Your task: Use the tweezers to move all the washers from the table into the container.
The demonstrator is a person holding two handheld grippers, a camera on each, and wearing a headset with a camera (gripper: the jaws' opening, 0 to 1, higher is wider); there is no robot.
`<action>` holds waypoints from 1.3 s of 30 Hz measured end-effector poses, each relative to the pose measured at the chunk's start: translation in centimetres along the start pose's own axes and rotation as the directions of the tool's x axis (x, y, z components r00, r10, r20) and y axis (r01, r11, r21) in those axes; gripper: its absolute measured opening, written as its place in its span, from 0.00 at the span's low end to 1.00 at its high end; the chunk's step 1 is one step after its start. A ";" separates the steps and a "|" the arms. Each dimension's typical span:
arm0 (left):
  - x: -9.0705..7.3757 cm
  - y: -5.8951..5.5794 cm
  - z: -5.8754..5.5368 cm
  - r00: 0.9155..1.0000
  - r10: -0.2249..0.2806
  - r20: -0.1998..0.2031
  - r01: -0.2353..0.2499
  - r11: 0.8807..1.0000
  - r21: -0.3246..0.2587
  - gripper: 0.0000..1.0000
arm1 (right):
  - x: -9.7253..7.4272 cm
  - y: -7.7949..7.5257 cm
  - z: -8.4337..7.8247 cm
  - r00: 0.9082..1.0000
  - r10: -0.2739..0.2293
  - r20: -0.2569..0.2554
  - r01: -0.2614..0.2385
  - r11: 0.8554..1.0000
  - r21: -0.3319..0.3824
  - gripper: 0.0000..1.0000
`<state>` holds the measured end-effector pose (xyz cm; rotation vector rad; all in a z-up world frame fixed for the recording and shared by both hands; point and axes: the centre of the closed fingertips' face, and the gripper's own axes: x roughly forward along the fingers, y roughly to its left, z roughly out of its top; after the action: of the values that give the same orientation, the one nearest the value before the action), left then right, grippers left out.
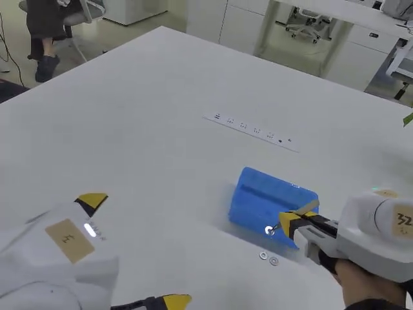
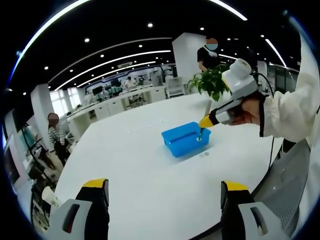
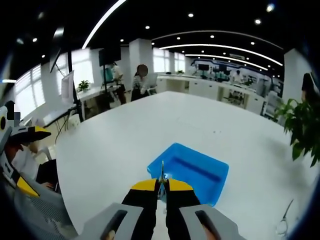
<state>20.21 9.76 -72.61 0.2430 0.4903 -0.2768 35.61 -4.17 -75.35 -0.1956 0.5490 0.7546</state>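
Right gripper clamped thin metal tweezers, left gripper gaped empty; tiny silver washers beside the blue plastic container seemed light, slippery, wanting a rim pinch.

— We're looking across a broad, matte white tabletop, with a flush white socket strip set into it.

— Beyond its far edge we see low white cabinets on a pale floor, and a grey wheeled office chair at the far left.

— In the left gripper view we get a dark ceiling with small round spotlights and long curved white light strips.

— We also see a square white column there, with a leafy green potted plant beside it.

— In the right gripper view, we see tall bright windows lining the left side and rows of white desks at the back.
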 end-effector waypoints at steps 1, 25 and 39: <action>0.0 0.0 0.0 1.000 0.001 -0.001 -0.001 1.000 0.001 0.95 | 0.1 -0.1 0.1 1.000 -0.001 0.002 0.001 1.000 0.000 0.01; 0.8 1.1 -1.2 0.999 0.025 -0.037 -0.026 0.999 -0.032 0.93 | 6.1 -3.2 -0.8 0.997 -0.033 -0.069 0.032 0.999 -0.016 0.01; 1.1 1.5 -2.2 0.997 0.044 -0.070 -0.048 0.997 -0.057 0.92 | 7.9 -3.8 -2.9 0.990 -0.028 -0.141 0.023 0.999 -0.037 0.02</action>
<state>20.66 11.61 -74.81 0.2066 0.5593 -0.2090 41.79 -3.19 -82.10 -0.2897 0.6672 0.7290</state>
